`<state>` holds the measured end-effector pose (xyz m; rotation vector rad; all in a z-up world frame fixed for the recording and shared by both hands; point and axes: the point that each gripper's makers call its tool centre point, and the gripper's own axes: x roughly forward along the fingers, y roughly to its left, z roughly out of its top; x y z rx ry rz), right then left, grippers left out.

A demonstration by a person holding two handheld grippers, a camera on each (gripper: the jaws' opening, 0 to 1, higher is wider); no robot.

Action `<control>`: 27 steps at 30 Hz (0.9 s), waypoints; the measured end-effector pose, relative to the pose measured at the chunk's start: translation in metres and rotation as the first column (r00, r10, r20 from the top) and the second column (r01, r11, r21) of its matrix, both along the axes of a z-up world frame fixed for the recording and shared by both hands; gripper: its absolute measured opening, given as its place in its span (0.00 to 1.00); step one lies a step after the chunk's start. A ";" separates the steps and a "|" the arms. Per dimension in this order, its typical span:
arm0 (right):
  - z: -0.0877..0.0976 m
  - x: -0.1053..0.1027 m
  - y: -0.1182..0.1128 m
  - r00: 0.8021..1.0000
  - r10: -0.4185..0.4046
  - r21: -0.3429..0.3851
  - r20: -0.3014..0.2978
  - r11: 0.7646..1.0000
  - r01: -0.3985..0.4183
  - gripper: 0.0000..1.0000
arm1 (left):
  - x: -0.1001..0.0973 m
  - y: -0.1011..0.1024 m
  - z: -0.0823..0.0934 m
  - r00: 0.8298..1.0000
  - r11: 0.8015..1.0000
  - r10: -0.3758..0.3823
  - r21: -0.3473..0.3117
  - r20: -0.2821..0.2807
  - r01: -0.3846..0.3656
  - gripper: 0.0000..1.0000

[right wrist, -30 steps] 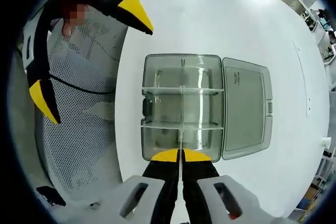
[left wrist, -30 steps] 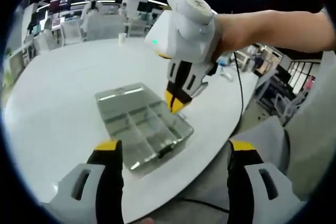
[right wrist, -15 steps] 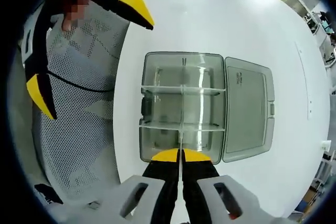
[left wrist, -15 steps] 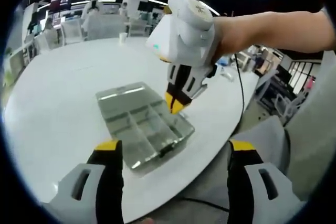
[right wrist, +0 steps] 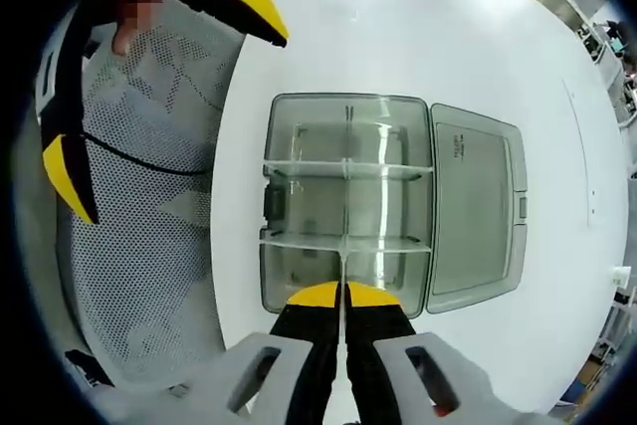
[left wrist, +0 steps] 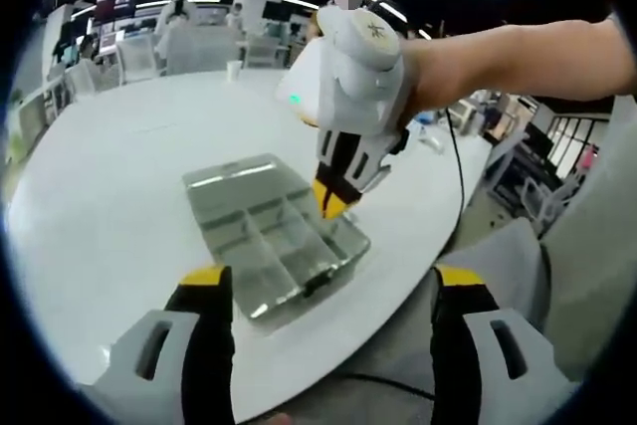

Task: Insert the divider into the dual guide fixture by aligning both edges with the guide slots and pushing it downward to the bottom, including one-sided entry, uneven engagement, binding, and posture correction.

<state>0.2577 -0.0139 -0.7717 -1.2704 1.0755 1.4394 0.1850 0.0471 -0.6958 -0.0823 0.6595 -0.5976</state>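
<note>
right gripper (right wrist: 341, 294) clamps divider (right wrist: 344, 208) | left gripper (left wrist: 328, 291) jaws apart | lid (right wrist: 474, 206) flat

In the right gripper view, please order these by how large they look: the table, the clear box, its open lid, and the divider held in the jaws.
1. table
2. box
3. lid, somewhat smaller than the box
4. divider, seen edge-on as a thin line, so its true size is unsure

The right gripper holds it.

Left gripper view: taken low from the table's near edge, facing obliquely across the white table (left wrist: 100, 206). Right gripper view: directed steeply down from close above. Shared by both: the clear box (left wrist: 274, 236) (right wrist: 343, 206), seen at lower centre and at frame centre respectively.
</note>
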 end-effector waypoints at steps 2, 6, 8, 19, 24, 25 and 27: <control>-0.001 -0.001 0.000 1.000 -0.004 0.003 -0.003 1.000 0.004 0.00 | 0.000 0.000 0.000 1.000 1.000 0.001 -0.001 0.000 -0.001 0.80; -0.003 -0.001 0.000 1.000 -0.002 0.006 -0.004 1.000 0.002 0.00 | 0.000 0.000 0.000 1.000 1.000 0.001 0.000 -0.001 -0.001 0.80; -0.004 -0.001 0.000 1.000 -0.003 0.008 -0.004 1.000 0.003 0.00 | 0.000 0.000 0.000 1.000 1.000 0.001 0.000 -0.001 -0.001 0.80; -0.009 -0.003 0.000 1.000 -0.005 0.014 0.002 1.000 0.005 0.00 | 0.001 0.001 0.000 1.000 1.000 0.001 0.002 -0.003 -0.001 0.80; -0.009 -0.004 0.000 1.000 -0.014 0.017 0.005 1.000 0.014 0.00 | 0.000 0.002 -0.001 1.000 1.000 0.002 0.003 -0.005 -0.002 0.80; -0.010 -0.004 0.000 1.000 -0.014 0.017 0.005 1.000 0.014 0.00 | 0.001 0.002 0.000 1.000 1.000 0.003 0.002 -0.005 -0.003 0.80; -0.012 -0.003 0.000 1.000 -0.013 0.018 0.006 1.000 0.012 0.00 | 0.001 0.002 0.000 1.000 1.000 0.002 0.002 -0.005 -0.002 0.80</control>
